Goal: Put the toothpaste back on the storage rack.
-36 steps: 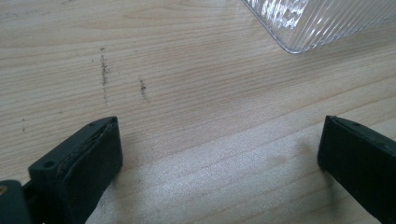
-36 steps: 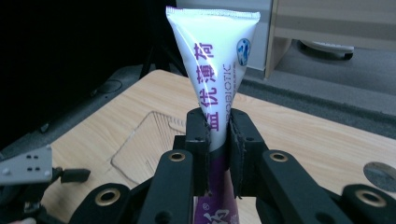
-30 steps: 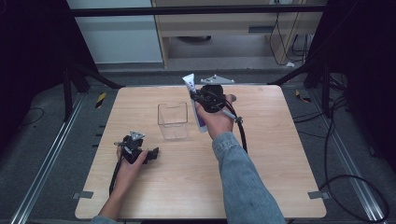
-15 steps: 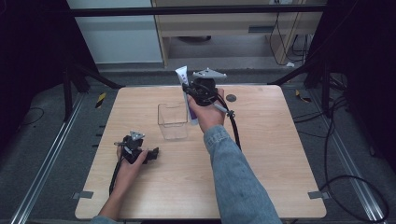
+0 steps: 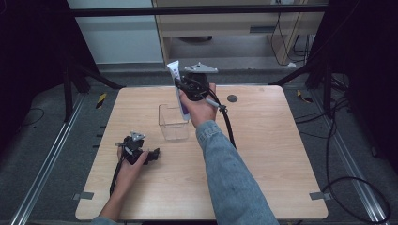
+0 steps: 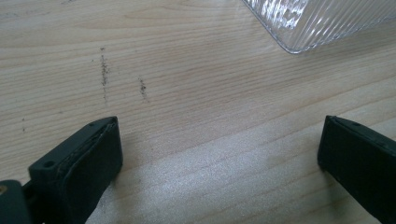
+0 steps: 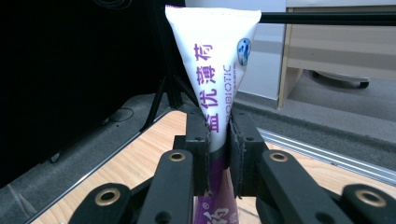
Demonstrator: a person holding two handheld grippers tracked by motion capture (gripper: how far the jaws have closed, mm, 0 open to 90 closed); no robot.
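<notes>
High view: the left gripper [image 5: 151,155] rests unmoved on the pale wooden table [image 5: 272,154], jaws spread wide, the ribbed clear plastic box [image 5: 172,123] ahead of it. The right gripper [image 5: 179,88] has lifted farther up and away since a second ago, jaws clamped on a soft white-and-purple squeeze tube [image 5: 177,89] held upright above the box's far edge.

Grey carpet floor [image 5: 42,140], black cables [image 5: 349,154] right of the table, wooden cabinet [image 5: 225,28] and white wall panel [image 5: 112,37] beyond the far edge.
</notes>
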